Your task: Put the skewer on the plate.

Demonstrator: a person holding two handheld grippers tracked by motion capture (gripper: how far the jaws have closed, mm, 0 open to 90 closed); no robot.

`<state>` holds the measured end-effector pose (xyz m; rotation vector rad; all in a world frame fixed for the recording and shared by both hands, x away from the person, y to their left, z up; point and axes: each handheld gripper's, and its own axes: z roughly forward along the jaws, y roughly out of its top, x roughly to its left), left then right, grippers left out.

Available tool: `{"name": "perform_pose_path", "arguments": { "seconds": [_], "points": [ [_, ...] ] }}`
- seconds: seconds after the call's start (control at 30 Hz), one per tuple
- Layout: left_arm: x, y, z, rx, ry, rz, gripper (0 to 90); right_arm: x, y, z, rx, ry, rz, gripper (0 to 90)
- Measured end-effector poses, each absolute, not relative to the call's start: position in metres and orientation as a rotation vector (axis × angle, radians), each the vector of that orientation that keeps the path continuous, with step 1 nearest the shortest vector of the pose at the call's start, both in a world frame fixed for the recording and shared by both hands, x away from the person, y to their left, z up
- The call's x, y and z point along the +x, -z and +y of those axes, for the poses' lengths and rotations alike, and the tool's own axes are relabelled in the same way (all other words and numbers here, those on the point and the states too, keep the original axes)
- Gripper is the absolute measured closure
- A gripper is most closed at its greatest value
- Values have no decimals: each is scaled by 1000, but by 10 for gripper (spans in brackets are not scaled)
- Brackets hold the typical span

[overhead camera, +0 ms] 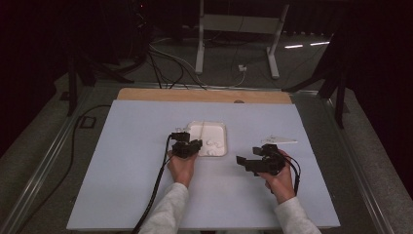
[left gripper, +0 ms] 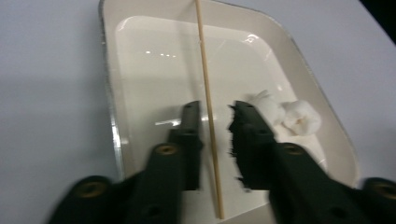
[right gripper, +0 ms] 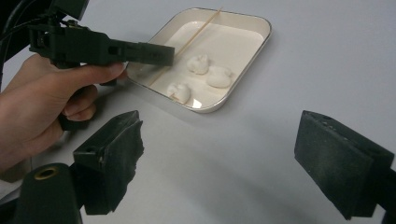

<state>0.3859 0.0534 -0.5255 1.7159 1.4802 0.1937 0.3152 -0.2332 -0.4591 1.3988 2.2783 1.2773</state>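
Observation:
A white tray point(left gripper: 106, 70) sits on the pale blue table cover, and a thin wooden skewer point(left gripper: 205, 70) lies lengthwise in it. My left gripper point(left gripper: 215, 109) hangs over the tray's near end, open. The skewer runs between its jaws with a gap on each side. Two soft white lumps point(left gripper: 302, 116) rest to the right of the jaws. In the right gripper view the tray point(right gripper: 261, 42) holds three lumps point(right gripper: 198, 64) beside the skewer point(right gripper: 196, 30). My right gripper point(right gripper: 224, 126) stands wide open over bare table, nothing between its jaws, to the right of the tray point(overhead camera: 195, 126).
A flat white strip point(overhead camera: 278, 140) lies on the cover right of the tray, just beyond my right gripper point(overhead camera: 248, 155). A wooden table edge point(overhead camera: 204, 95) runs along the far side. Cables trail from both grippers toward the near edge.

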Motion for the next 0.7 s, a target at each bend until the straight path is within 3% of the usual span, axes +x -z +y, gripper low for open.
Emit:
{"name": "perform_pose_path", "arguments": {
  "seconds": [0.3,0.7],
  "points": [
    [383,514,65,1695,-193,1415,351,311,460,-237,1392,-1265,2261,141],
    [355,468,106,1704,-287,1197,39,308,460,-239,1370,-1260,2254,86]
  ]
}}
